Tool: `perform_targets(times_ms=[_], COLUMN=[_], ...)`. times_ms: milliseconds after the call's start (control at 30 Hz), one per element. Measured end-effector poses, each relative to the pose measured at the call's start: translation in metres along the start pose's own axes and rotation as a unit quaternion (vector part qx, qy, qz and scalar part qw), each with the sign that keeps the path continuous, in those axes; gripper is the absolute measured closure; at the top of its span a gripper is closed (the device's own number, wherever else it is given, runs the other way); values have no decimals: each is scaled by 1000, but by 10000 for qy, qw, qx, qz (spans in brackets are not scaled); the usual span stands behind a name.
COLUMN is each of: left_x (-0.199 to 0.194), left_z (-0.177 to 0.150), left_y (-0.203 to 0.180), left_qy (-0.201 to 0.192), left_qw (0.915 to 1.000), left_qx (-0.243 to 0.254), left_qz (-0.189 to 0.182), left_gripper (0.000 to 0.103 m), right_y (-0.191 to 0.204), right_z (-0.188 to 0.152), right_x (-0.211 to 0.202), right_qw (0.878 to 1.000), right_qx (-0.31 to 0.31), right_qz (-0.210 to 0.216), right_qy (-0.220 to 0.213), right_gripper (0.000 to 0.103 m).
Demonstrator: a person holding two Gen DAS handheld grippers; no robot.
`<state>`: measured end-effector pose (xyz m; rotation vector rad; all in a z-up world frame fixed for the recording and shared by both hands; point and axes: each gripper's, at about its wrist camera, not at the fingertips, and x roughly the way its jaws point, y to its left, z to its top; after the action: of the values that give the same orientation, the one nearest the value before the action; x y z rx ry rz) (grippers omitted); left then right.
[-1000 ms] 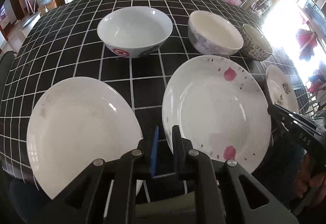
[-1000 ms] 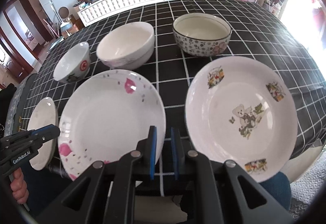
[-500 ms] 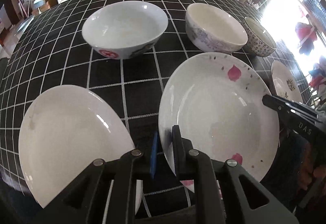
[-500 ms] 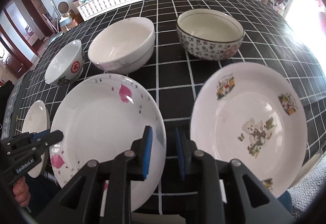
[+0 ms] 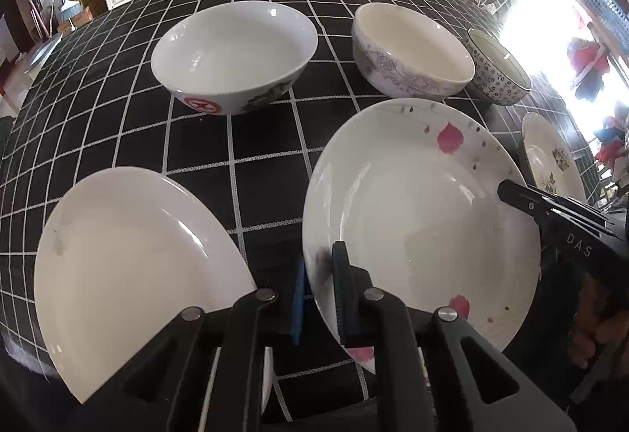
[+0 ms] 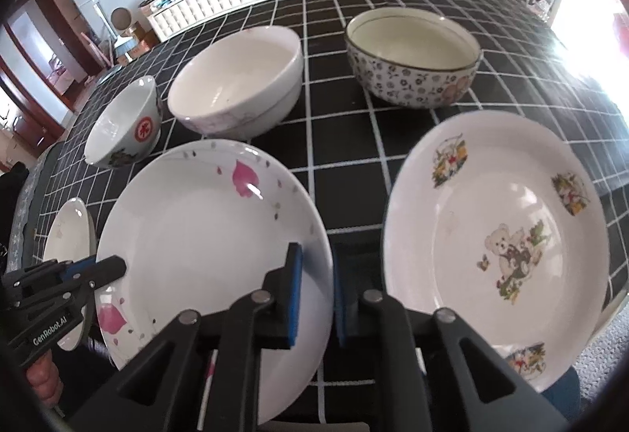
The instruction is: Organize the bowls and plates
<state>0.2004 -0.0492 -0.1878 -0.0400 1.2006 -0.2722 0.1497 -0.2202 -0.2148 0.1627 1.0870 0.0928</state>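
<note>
Here, gripping the white pink-petalled ceramic plate (image 5: 424, 212) on the black checked tablecloth (image 5: 267, 141): left gripper (image 5: 320, 274) clamped narrowly on its near-left rim, right gripper (image 6: 316, 274) closing across its right rim, both angled steeply downward.

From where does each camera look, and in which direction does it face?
Left wrist: on the left claw, looking forward and down over the checked tablecloth; its jaws clamp the left rim of the petal plate; right claw shows at right.
Right wrist: on the right claw, facing likewise; its jaws are closing on that plate's right rim; left claw and a hand show lower left.
Shared: petal plate, both claws.
</note>
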Motion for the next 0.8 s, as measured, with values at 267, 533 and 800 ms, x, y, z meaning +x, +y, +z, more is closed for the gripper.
perform_targets(times_ms=[267,533,800], left_x=[-8,-31,-63], left_z=[-9,-18,-31], left_y=[-3,0,23], left_qy=[-5,-147,-408], left_qw=[10000,9999,9990], left_qx=[24,-12,-198], left_qz=[-55,-35,58], left_gripper=[92,92,92], right_y=[-9,-3,30], right_z=[-7,-11,2], right_x=[-9,-25,-33], right_qw=[9996,9997,9998], right_qx=[256,226,15], right_qz=[62,93,196], right_qy=[64,-11,-5], right_gripper=[85,85,85])
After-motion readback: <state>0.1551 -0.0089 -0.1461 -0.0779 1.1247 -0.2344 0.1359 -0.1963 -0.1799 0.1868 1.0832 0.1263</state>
